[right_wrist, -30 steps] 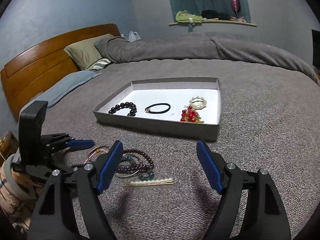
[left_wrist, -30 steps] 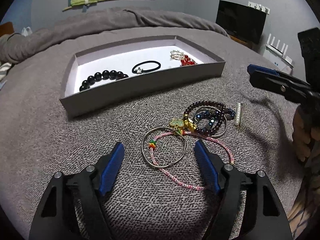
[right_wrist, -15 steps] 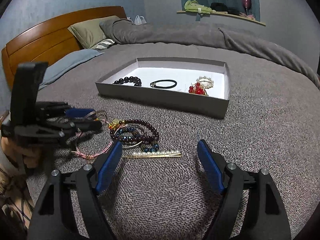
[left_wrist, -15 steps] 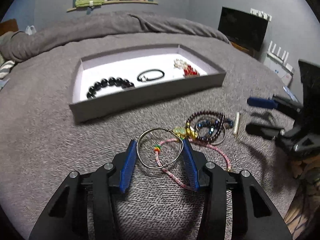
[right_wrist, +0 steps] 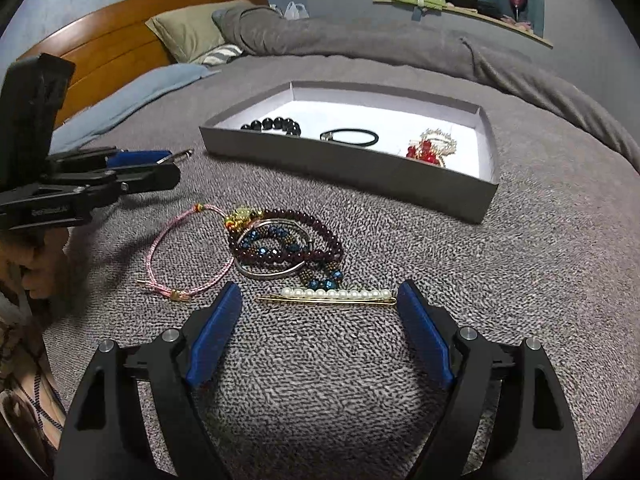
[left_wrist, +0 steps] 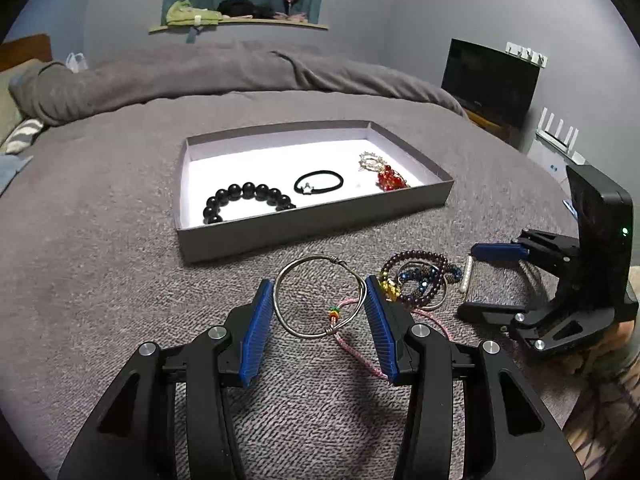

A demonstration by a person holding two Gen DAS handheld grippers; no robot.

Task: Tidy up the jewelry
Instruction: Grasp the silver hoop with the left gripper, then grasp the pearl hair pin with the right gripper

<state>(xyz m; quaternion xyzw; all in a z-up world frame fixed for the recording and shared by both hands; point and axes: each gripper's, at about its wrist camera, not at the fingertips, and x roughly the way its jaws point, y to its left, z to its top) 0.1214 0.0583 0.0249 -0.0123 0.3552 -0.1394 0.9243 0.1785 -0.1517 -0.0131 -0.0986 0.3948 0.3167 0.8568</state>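
Note:
My left gripper (left_wrist: 319,294) is shut on a silver wire bangle (left_wrist: 298,274), its blue pads pressing the ring's two sides, lifted above the grey bedspread. The left gripper also shows in the right wrist view (right_wrist: 160,168). A grey jewelry tray (left_wrist: 320,224) holds a black bead bracelet (left_wrist: 248,196), a black hair tie (left_wrist: 319,182) and a red and gold piece (left_wrist: 386,176). A pink cord bracelet (right_wrist: 188,256), dark bead bracelets (right_wrist: 288,240) and a pearl hair pin (right_wrist: 332,296) lie on the bed. My right gripper (right_wrist: 320,300) is open, straddling the pearl pin.
The tray also shows in the right wrist view (right_wrist: 352,168). Pillows and a wooden headboard (right_wrist: 120,48) stand at the left. A rumpled grey duvet (left_wrist: 240,72) lies behind the tray. A black screen (left_wrist: 490,80) stands at the far right.
My left gripper closed on the silver bangle and lifted it off the pile. My right gripper moved forward and down until the pearl pin lies between its fingers.

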